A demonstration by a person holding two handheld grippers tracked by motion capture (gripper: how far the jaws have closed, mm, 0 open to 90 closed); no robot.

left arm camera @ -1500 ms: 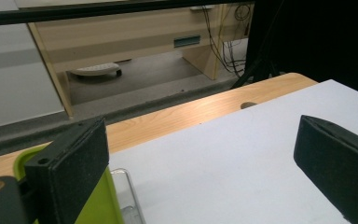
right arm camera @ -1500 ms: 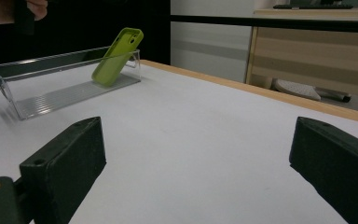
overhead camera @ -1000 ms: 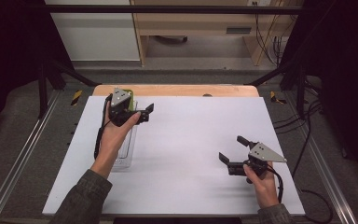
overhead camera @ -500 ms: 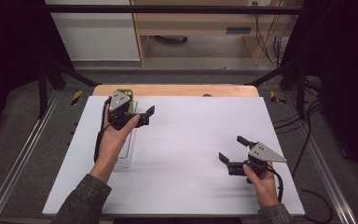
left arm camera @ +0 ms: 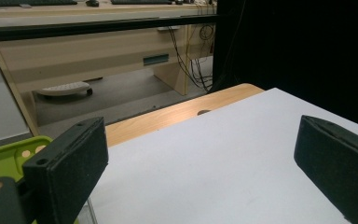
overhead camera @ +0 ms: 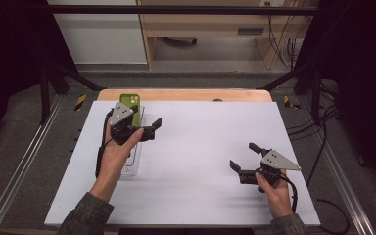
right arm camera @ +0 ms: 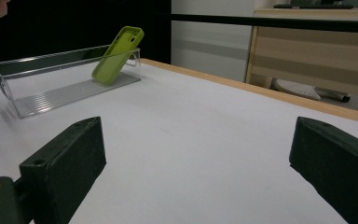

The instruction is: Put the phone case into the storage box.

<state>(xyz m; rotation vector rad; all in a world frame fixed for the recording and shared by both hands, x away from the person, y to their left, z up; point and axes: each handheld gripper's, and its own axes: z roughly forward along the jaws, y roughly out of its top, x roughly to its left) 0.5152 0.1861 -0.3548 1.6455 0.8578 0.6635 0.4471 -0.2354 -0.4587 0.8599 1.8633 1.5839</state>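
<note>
So the left tool (overhead camera: 147, 128) hangs with its jaws wide apart and nothing between them, and the green phone case (overhead camera: 130, 105) is right behind it, leaning tilted against the far end wall of the clear tray (overhead camera: 133, 164), top edge poking above the rim. The right tool (overhead camera: 243, 164) is well apart from all that, low over the counter (overhead camera: 200, 142), jaws spread too and holding nothing; from its own view the phone case (right arm camera: 117, 55) and tray (right arm camera: 51, 93) sit off ahead to its left. What could go wrong, I reckon: the case only leans there, so a nudge from a jaw could tip it flat into the tray or slide it over the wall. The tray looks light and clear plastic, so bumping the wall could skid the whole thing across the smooth white top. Also a thin soft case might flex or slip if pinched at the edge. Surface is a plain white sheet over a wooden top, with a strip of wood showing past the left tool (left arm camera: 182, 114). The room's dim, black frame bars around, pale wood desk and cables behind
</note>
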